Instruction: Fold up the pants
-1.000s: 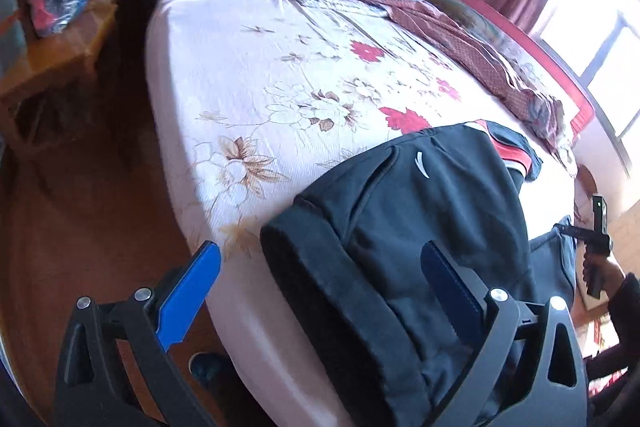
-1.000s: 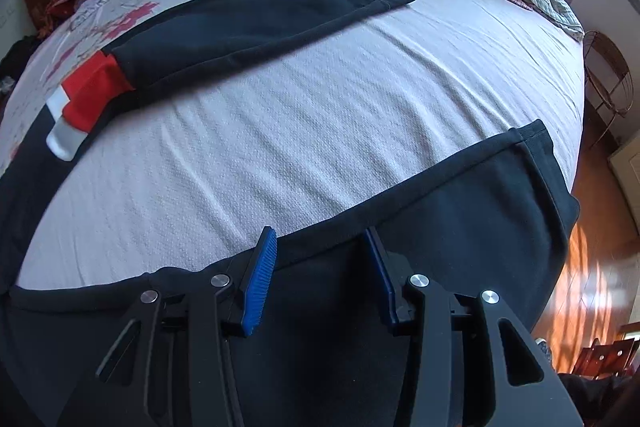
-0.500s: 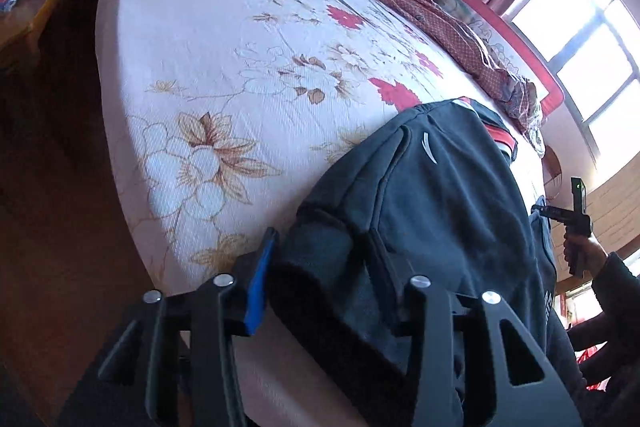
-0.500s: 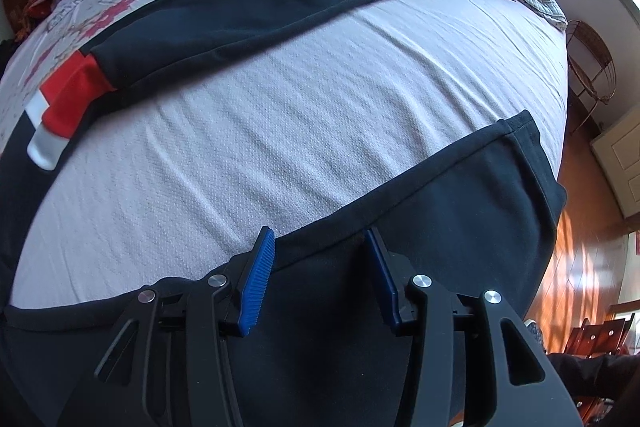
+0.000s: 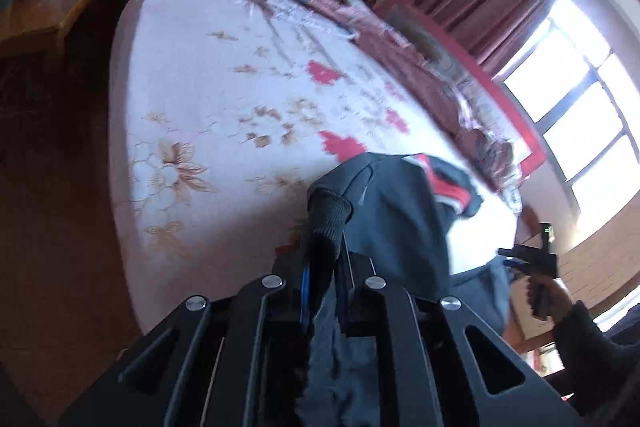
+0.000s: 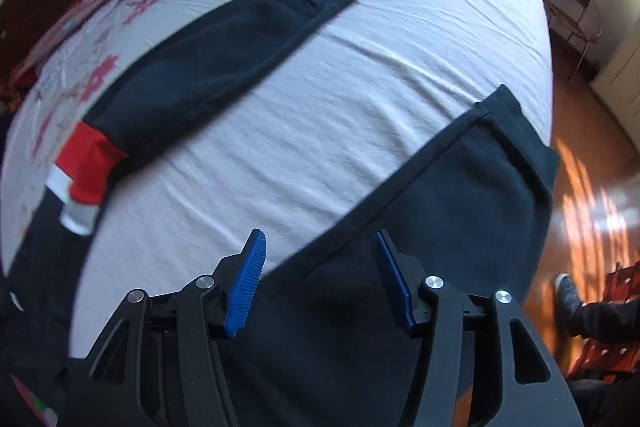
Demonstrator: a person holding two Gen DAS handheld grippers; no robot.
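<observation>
Left gripper [image 5: 322, 281] now clamps pants [image 5: 396, 223] waistband at bed [image 5: 208, 75] edge | right gripper [image 6: 320, 279] reopened above near leg | fold ready to start

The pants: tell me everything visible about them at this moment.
The pants are dark navy knit fabric with a red-and-white band at one leg. They lie spread on the white bed sheet, legs apart, the nearer leg reaching the bed's edge. The left claw is shut on the bunched ribbed waistband, lifting it. The right claw hangs open over the nearer leg.
</observation>
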